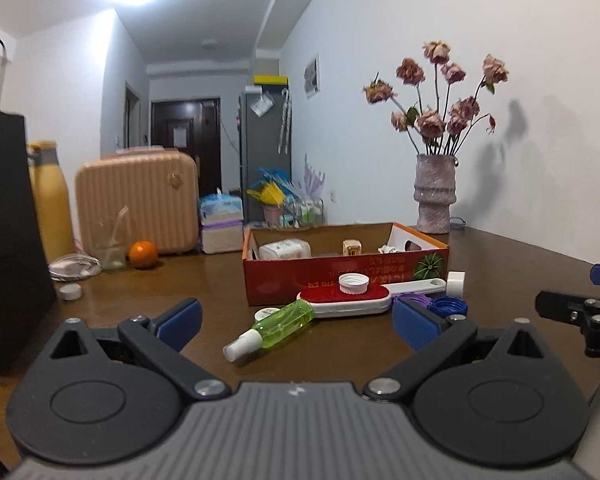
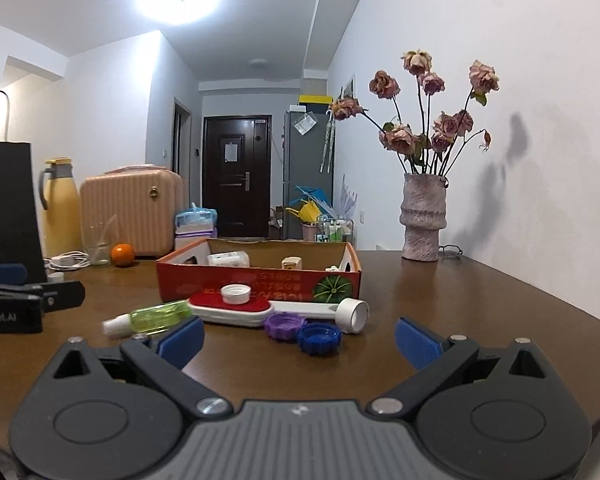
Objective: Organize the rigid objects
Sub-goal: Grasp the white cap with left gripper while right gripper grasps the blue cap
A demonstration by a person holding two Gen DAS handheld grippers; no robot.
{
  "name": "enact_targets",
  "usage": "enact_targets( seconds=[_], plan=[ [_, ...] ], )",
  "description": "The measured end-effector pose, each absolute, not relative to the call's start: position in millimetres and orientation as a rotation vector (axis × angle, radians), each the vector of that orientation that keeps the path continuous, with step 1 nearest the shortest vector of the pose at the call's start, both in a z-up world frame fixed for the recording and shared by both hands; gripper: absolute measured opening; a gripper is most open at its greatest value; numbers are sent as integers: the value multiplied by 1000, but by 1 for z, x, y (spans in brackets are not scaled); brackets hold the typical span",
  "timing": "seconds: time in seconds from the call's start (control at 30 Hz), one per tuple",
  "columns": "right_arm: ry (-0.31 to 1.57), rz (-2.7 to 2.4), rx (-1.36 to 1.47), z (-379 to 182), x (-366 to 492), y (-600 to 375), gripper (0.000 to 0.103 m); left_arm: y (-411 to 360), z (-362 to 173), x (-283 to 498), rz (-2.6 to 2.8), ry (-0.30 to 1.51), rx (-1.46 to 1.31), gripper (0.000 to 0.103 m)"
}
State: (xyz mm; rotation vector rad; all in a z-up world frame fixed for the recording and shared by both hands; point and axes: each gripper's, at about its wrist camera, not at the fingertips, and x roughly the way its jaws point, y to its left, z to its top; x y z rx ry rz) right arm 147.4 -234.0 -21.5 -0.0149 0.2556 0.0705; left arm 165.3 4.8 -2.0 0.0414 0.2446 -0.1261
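Landmark: red cardboard box (image 2: 260,280), open-topped, on the brown table (image 2: 480,320).
Progress: partial, as judged. A few small items already lie inside the box; several rigid items remain on the table in front of it.
Remaining items: green spray bottle (image 2: 156,317), lying on its side before the box's left part; lint brush (image 2: 236,308), red pad with white handle, lying just in front of the box's front wall; white cap (image 2: 236,293), resting on the brush pad; purple cap (image 2: 285,325) and blue cap (image 2: 319,338), touching each other, nearer the cameras than the brush; white roll (image 2: 356,315), at the brush handle's end.
Left gripper (image 1: 298,320): jaws wide apart, empty, facing the bottle.
Right gripper (image 2: 299,338): jaws wide apart, empty, facing the caps.
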Motion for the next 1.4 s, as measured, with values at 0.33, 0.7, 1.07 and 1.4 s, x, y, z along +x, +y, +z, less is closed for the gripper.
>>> enact_targets(
  seconds=[0.33, 0.7, 1.07, 1.4],
  plan=[
    [390, 73, -24, -38, 243, -245, 95, 43, -6, 304, -109, 400, 127, 90],
    [529, 99, -63, -61, 327, -244, 83, -19, -21, 385, -398, 463, 157, 82],
    [657, 141, -20, -83, 356, -261, 52, -77, -53, 438, -344, 592, 170, 45],
    [585, 167, -30, -66, 330, -259, 51, -75, -29, 402, -318, 497, 166, 41]
  ],
)
